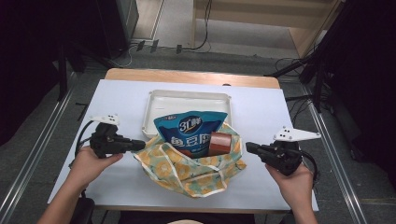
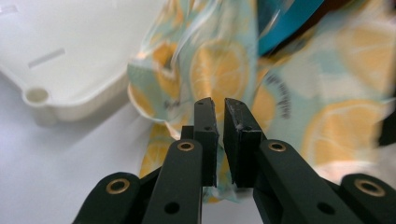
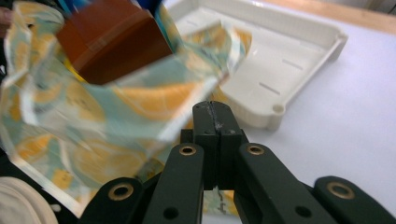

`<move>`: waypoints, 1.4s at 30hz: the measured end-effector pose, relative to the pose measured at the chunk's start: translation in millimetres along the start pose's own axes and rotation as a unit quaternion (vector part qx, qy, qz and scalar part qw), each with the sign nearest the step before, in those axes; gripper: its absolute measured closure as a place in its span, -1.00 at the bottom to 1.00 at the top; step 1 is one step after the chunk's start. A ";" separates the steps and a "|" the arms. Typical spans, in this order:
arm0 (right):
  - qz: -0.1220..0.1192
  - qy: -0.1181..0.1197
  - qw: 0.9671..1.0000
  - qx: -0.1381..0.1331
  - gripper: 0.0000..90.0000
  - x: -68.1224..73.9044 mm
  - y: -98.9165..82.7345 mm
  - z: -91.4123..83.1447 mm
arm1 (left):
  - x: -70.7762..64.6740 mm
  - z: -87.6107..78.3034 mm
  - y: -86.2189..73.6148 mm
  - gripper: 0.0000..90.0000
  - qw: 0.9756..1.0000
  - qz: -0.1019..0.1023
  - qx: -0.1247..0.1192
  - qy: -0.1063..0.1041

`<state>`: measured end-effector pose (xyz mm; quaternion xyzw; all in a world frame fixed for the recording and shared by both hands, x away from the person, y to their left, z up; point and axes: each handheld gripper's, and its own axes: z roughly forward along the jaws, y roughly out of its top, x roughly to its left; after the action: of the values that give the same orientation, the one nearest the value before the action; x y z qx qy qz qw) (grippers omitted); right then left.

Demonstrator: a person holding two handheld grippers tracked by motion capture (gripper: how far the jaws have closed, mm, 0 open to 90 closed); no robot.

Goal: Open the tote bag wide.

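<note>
A cloth bag (image 1: pixel 189 165) with yellow lemon slices printed on it sits in the middle of the white table (image 1: pixel 121 100), and everything else here is placed by that bag. Inside it stands a blue snack pouch (image 1: pixel 189 133) with white writing, and right beside the pouch, on its right, sits a brown box (image 1: pixel 219 143) — both poke out of the bag's open top. Just behind the bag, touching its far edge, lies a white plastic tray (image 1: pixel 187 98). The left gripper (image 1: pixel 140 144) is at the bag's left edge, held level in a hand (image 1: pixel 88 165) and pointing at the cloth. In the left gripper view its jaws stand a little bit apart, with a thin gap between the black pads (image 2: pixel 205 128), and the lemon cloth (image 2: pixel 280 107) is right in front of them; I cannot tell if the pads pinch any of it. The right gripper (image 1: pixel 248 147) is on the bag's right side, near it but with a bit of table between. Its jaws are pressed tight together with nothing in them — in the right gripper view (image 3: pixel 215 112) the bag's edge (image 3: pixel 154 102) hangs just beyond the tips.
</note>
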<state>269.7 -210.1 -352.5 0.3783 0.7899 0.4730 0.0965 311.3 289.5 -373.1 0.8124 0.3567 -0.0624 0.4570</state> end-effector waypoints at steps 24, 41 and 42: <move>-0.023 0.036 0.999 -0.005 1.00 -0.3 37.8 30.7 | -48.4 21.0 47.8 1.00 0.997 0.072 0.012 0.023; -0.005 0.040 0.999 0.022 1.00 2.5 16.6 38.9 | -59.6 37.3 18.5 1.00 0.996 0.076 0.051 -0.013; -0.004 0.040 0.999 0.023 1.00 3.5 14.7 39.3 | -60.3 38.6 16.3 1.00 0.995 0.077 0.054 -0.015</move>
<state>294.8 -177.3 -360.7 0.3577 0.8056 0.4688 0.0578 285.9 222.2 -358.0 0.8599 0.2820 -0.0578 0.4215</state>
